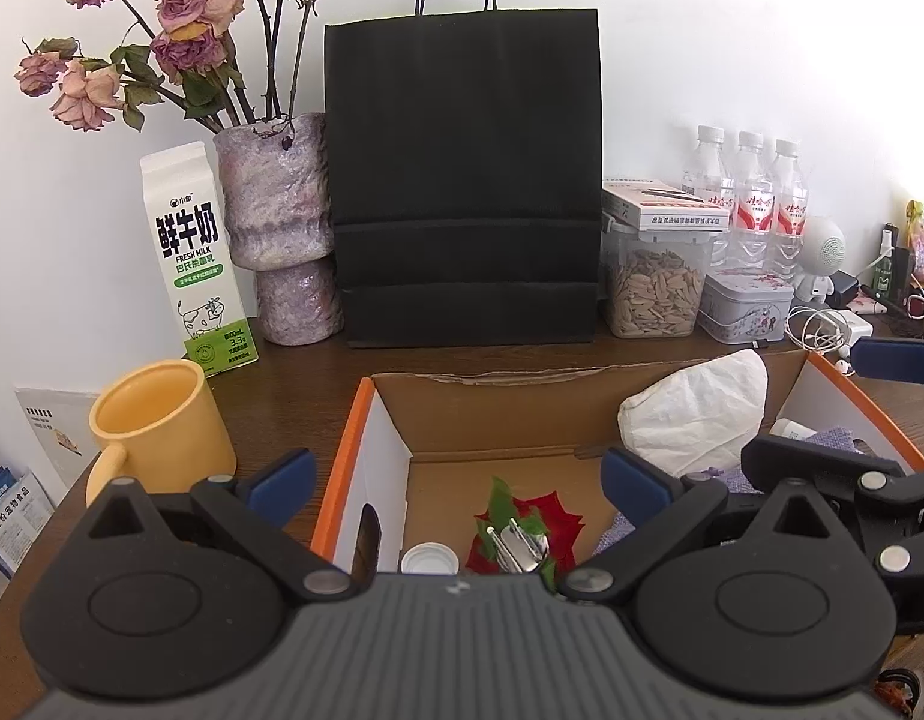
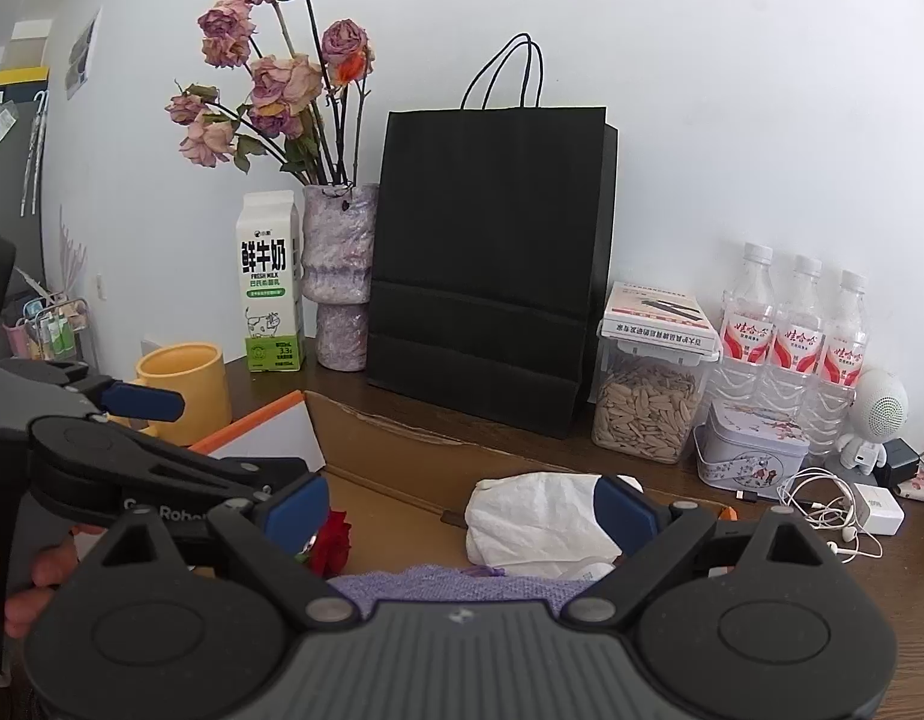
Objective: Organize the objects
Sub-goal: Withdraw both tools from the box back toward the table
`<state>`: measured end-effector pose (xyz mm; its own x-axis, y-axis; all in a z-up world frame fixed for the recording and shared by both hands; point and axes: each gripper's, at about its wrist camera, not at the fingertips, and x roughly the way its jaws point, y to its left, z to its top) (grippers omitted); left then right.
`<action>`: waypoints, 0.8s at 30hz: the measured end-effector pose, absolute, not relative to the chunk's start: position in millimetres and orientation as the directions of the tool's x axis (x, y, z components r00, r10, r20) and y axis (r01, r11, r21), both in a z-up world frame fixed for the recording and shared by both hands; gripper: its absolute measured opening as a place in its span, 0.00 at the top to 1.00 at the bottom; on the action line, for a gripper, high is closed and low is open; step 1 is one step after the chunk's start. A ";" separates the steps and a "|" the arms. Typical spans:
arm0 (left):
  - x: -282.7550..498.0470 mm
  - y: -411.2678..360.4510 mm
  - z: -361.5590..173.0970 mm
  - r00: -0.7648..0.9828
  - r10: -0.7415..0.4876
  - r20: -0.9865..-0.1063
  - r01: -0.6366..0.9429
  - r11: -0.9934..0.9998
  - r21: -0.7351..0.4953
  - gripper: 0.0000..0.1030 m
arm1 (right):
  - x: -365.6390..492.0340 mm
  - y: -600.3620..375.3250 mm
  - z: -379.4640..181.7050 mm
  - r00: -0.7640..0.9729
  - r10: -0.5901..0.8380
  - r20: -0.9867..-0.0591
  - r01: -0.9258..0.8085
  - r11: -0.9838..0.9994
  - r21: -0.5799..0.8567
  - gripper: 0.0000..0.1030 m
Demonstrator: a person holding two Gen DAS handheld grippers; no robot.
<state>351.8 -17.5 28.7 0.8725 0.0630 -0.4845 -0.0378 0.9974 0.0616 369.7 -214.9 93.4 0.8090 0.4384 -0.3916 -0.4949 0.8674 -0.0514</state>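
An open cardboard box (image 1: 396,414) with orange edges sits on the brown desk. On its floor lie a red rose with green leaves (image 1: 531,519), a small metal piece (image 1: 516,546) and a white cap (image 1: 429,558). A crumpled white paper wad (image 1: 696,414) and a purple knit cloth (image 2: 456,585) fill its right side. My left gripper (image 1: 459,483) hangs open over the rose with nothing between its blue pads. My right gripper (image 2: 462,510) is open above the cloth and the paper wad (image 2: 540,516), holding nothing. Each gripper shows in the other's view: the right gripper (image 1: 828,405), the left gripper (image 2: 213,435).
Behind the box stand a black paper bag (image 1: 465,180), a vase of dried roses (image 1: 276,222), a milk carton (image 1: 192,258) and a yellow mug (image 1: 162,420). At the back right are a seed jar (image 1: 654,288), a tin (image 1: 744,306), three water bottles (image 1: 756,198), and earphone cables (image 2: 822,504).
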 end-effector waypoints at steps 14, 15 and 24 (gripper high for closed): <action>302.6 -21.1 42.0 0.864 0.065 -0.499 -0.050 0.998 0.044 0.00 | 317.7 -230.7 101.9 0.817 0.436 -0.378 -0.481 0.876 -0.028 0.00; 298.2 -21.4 43.3 0.864 0.066 -0.499 -0.050 0.998 0.045 0.00 | 313.0 -232.1 102.4 0.817 0.436 -0.378 -0.480 0.877 -0.027 0.00; 253.1 -20.2 51.0 0.864 0.068 -0.500 -0.056 0.998 0.039 0.00 | 268.1 -238.5 102.1 0.804 0.438 -0.403 -0.489 0.872 -0.029 0.00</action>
<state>253.1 -20.2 51.0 0.8635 0.0684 -0.4997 -0.0562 0.9976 0.0395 268.1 -238.5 102.1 0.8039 0.4376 -0.4028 -0.4892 0.8717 -0.0295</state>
